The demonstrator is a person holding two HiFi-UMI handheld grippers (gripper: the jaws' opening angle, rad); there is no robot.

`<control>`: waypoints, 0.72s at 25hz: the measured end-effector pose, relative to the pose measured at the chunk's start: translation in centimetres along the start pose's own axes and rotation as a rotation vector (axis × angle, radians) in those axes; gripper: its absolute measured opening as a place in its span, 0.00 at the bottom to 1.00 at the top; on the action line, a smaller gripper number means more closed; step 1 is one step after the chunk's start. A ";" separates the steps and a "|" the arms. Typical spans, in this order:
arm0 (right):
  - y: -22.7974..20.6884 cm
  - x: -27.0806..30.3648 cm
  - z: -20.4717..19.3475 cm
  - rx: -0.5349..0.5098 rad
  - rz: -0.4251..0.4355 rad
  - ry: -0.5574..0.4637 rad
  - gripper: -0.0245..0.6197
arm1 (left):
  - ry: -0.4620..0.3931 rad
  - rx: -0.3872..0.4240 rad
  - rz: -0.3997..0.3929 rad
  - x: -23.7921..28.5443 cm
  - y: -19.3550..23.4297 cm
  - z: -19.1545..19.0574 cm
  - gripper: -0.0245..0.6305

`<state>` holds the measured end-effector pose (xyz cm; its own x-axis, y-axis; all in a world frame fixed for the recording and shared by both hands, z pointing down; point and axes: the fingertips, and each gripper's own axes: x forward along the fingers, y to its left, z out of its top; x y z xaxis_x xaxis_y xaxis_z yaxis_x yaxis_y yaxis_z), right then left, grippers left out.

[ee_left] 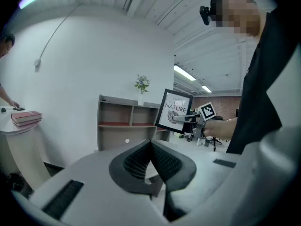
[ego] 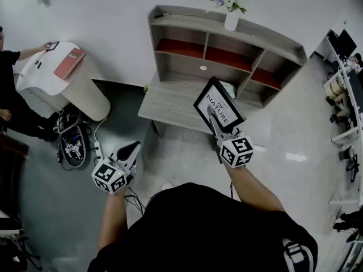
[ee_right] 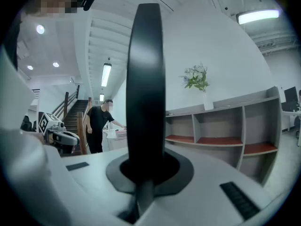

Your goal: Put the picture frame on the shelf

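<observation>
The picture frame (ego: 218, 107) has a black border and a white print reading "NATURE". My right gripper (ego: 213, 115) is shut on its lower edge and holds it tilted in the air, in front of the grey wooden shelf unit (ego: 227, 44) and over its low desk surface (ego: 170, 103). The right gripper view shows the frame (ee_right: 146, 79) edge-on as a dark upright band between the jaws. My left gripper (ego: 133, 148) hangs lower left, shut and with nothing in it. The left gripper view shows its pads (ee_left: 141, 159) meeting, with the frame (ee_left: 176, 111) and the shelf (ee_left: 127, 121) beyond.
A white vase of flowers (ego: 231, 7) stands on top of the shelf unit. At the left a person (ego: 8, 84) leans on a white round counter (ego: 68, 78) with a red book (ego: 69, 62). Cables and gear (ego: 74, 143) lie on the floor. Office desks (ego: 346, 89) line the right.
</observation>
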<state>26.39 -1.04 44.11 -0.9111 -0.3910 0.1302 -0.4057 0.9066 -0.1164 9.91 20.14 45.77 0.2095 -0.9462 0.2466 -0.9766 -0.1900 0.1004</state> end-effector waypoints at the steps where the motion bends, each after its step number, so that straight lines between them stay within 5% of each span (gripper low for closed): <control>1: 0.2 0.2 -0.1 0.006 -0.003 0.002 0.07 | 0.001 -0.003 -0.001 -0.3 0.3 0.0 0.07; 18: 3.3 3.4 0.8 0.033 -0.055 -0.021 0.07 | 0.014 -0.015 -0.026 -3.8 5.3 -0.8 0.07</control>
<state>21.92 0.52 43.40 -0.8887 -0.4433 0.1169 -0.4567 0.8781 -0.1425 4.01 22.96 46.09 0.2354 -0.9372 0.2573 -0.9701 -0.2103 0.1213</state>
